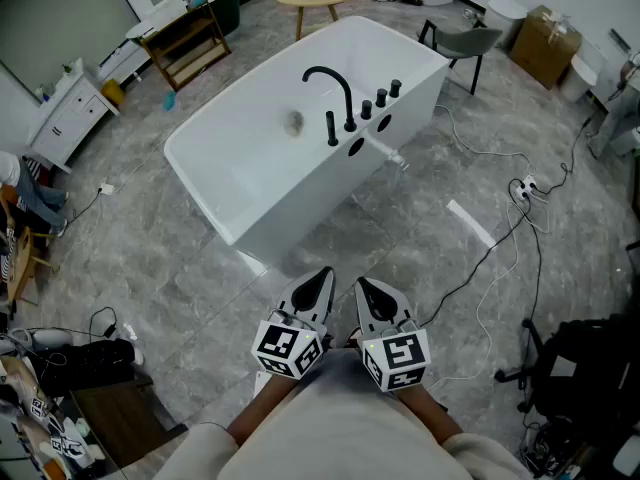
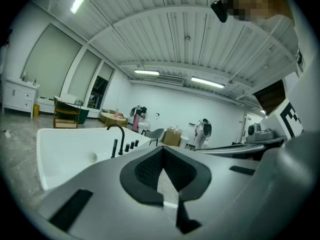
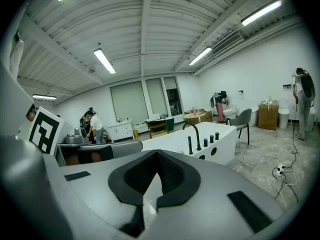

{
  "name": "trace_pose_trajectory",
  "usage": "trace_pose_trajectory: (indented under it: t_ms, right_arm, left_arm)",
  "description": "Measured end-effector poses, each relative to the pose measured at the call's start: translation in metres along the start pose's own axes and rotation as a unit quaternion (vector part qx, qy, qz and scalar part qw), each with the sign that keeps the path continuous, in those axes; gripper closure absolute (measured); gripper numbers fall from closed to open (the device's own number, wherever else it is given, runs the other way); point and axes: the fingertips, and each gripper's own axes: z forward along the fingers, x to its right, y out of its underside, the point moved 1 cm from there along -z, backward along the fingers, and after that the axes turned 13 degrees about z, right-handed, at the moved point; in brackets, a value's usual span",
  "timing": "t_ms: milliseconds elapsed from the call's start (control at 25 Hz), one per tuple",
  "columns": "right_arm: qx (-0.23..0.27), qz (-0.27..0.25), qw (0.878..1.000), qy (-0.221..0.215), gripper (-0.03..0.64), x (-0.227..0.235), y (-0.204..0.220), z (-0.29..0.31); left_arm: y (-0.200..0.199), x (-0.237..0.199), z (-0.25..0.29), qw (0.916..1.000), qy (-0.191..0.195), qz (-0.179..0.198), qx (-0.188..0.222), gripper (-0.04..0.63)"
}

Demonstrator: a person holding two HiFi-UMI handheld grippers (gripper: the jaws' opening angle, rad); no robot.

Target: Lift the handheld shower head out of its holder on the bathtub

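White bathtub carries on its rim one curved black spout, three black knobs and one handheld shower head, upright in its holder; well apart, left gripper and right gripper, both pressed together, empty

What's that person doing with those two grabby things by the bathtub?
A person holds the left gripper and right gripper close to the body, fingers shut and empty. The white freestanding bathtub stands ahead, apart from them. Its slim black handheld shower head sits upright in its holder, untouched.
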Motion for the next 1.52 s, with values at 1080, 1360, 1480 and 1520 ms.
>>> trace_pose_trajectory:
  t_ms: [1080, 1360, 1480, 1520]
  right_arm:
    - [0.003, 0.032, 0.999, 0.022, 0.603, 0.030, -0.007, 0.019]
    - [-0.009, 0.021, 0.999, 0.030, 0.603, 0.032, -0.031, 0.076]
    - [-0.011, 0.022, 0.999, 0.032, 0.603, 0.030, -0.043, 0.110]
    - [-0.012, 0.021, 0.999, 0.033, 0.603, 0.031, -0.048, 0.121]
  left_arm:
    - [0.014, -0.005, 0.034, 0.9991, 0.035, -0.008, -0.024, 0.598]
    - [0.000, -0.054, 0.072, 0.9986, 0.044, -0.028, -0.010, 0.598]
    - [0.000, -0.087, 0.088, 0.9981, 0.048, -0.034, -0.018, 0.598]
    - [-0.002, -0.098, 0.094, 0.9979, 0.050, -0.036, -0.019, 0.598]
